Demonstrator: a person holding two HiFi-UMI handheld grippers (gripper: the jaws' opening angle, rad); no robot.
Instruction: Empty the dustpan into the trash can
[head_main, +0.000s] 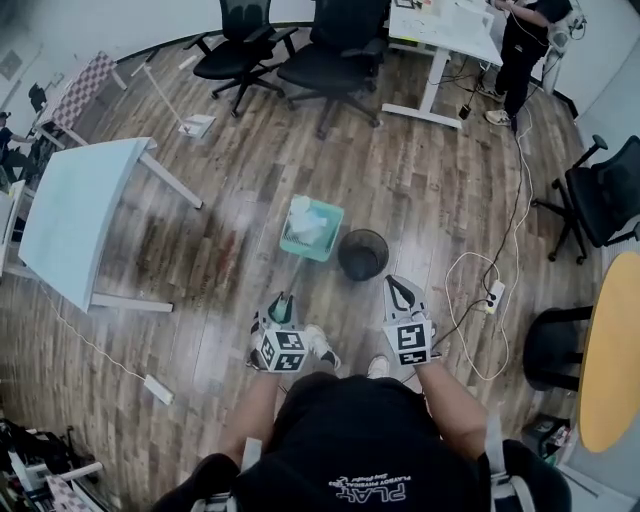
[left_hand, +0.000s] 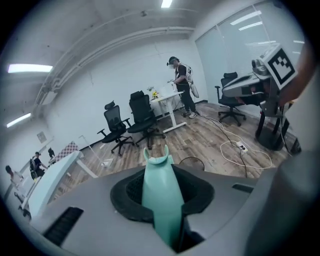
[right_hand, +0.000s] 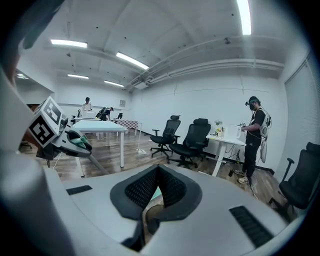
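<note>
Dustpan (head_main: 311, 228) is just left of the trash can (head_main: 363, 254), not over it. Can't tell if it's off the floor (head_main: 200, 250). Crumpled paper (head_main: 306, 222) in the tray. Looks like thin plastic: light and stiff, though the long handle (left_hand: 160, 200) would let it swing. Left claw (head_main: 282, 306) pinches the handle at the end far from the tray. Smooth, so it may twist when tipped. Right claw (head_main: 403, 293) is pressed together, empty, near the can.
</note>
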